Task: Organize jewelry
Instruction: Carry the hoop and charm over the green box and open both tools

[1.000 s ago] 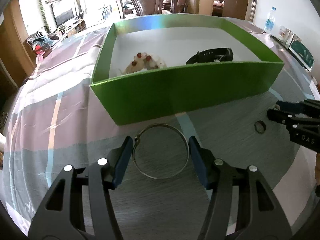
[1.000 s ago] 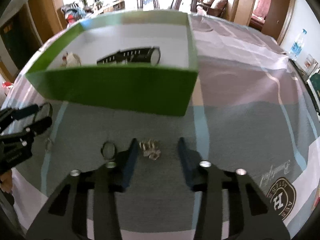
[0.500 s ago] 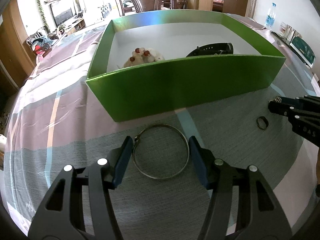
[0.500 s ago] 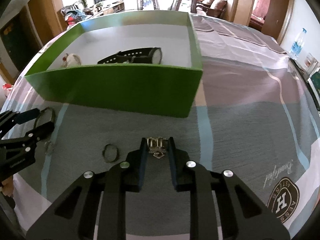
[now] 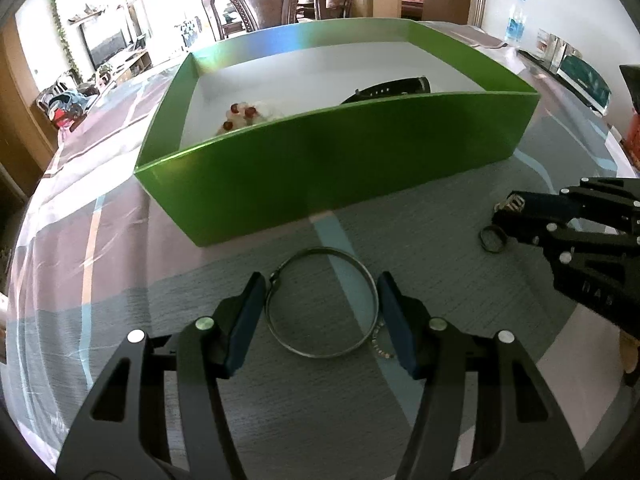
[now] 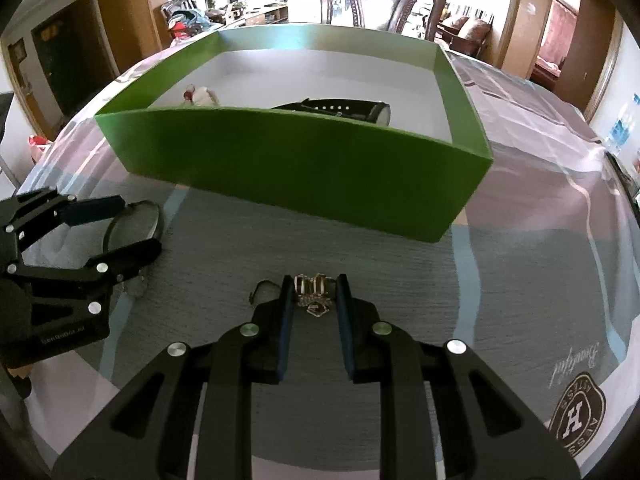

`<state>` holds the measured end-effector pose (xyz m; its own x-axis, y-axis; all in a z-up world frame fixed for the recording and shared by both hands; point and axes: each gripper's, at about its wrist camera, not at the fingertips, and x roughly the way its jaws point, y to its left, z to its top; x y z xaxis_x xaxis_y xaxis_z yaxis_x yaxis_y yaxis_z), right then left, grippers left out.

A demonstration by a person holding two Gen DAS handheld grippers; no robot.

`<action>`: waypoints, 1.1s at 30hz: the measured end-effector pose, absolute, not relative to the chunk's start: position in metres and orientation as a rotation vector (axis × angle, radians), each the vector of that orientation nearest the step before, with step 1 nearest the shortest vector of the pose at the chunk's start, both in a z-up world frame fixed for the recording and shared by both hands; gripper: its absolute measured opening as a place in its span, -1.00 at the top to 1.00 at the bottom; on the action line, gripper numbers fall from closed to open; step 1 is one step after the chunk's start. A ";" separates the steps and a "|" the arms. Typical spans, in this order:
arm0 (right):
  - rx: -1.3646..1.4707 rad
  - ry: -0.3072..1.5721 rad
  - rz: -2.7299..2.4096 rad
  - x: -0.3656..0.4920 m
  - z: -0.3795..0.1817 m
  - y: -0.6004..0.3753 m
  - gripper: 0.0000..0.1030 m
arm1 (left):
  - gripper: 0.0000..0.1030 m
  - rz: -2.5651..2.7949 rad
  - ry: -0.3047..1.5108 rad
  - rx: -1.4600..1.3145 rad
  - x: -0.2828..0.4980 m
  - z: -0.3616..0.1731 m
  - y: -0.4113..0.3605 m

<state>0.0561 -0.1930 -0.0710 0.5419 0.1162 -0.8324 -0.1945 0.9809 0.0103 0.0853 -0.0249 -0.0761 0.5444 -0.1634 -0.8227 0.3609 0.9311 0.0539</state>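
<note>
A green box [image 5: 360,152] [image 6: 304,168] stands on the table and holds a black watch [image 5: 388,88] [image 6: 340,109] and a white and red bead piece [image 5: 244,114] [image 6: 200,95]. My left gripper [image 5: 322,284] [image 6: 132,224] is open around a thin metal bangle [image 5: 322,304] [image 6: 132,224] lying flat in front of the box. My right gripper [image 6: 312,286] [image 5: 498,216] is shut on a small gold ornament [image 6: 313,294] [image 5: 512,204] and holds it low over the cloth. A small dark ring [image 5: 493,239] [image 6: 262,288] lies beside the right gripper's left finger.
The table wears a striped grey and mauve cloth [image 6: 540,208] with a printed badge [image 6: 578,420] at the right. A small chain bit [image 5: 380,346] lies by the left gripper's right finger. A wooden chair [image 6: 384,0] stands behind the table. A water bottle [image 5: 514,18] stands far right.
My right gripper has closed on the gold ornament and moved slightly forward with it. My left gripper has stayed open around the bangle, with the view shifting a little.
</note>
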 end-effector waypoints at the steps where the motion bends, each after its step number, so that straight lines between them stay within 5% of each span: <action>1: -0.075 0.972 0.182 0.056 -0.068 -0.196 0.59 | -0.11 -0.313 0.943 0.223 0.085 -0.075 -0.024; 20: 0.009 0.809 0.169 0.086 0.026 -0.215 0.59 | -0.11 -0.279 0.728 0.172 0.106 0.037 -0.014; 28: 0.046 0.908 0.073 0.146 -0.014 -0.225 0.58 | -0.12 -0.229 0.832 0.040 0.190 0.006 -0.012; 33: 0.087 0.895 0.100 0.135 -0.008 -0.229 0.01 | -0.36 -0.220 0.849 -0.022 0.196 0.000 -0.002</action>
<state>0.1346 -0.2289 -0.0084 0.6210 0.1233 -0.7740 -0.0509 0.9918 0.1172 0.1964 -0.0016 0.0003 0.6396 -0.2015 -0.7418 0.1842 0.9771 -0.1066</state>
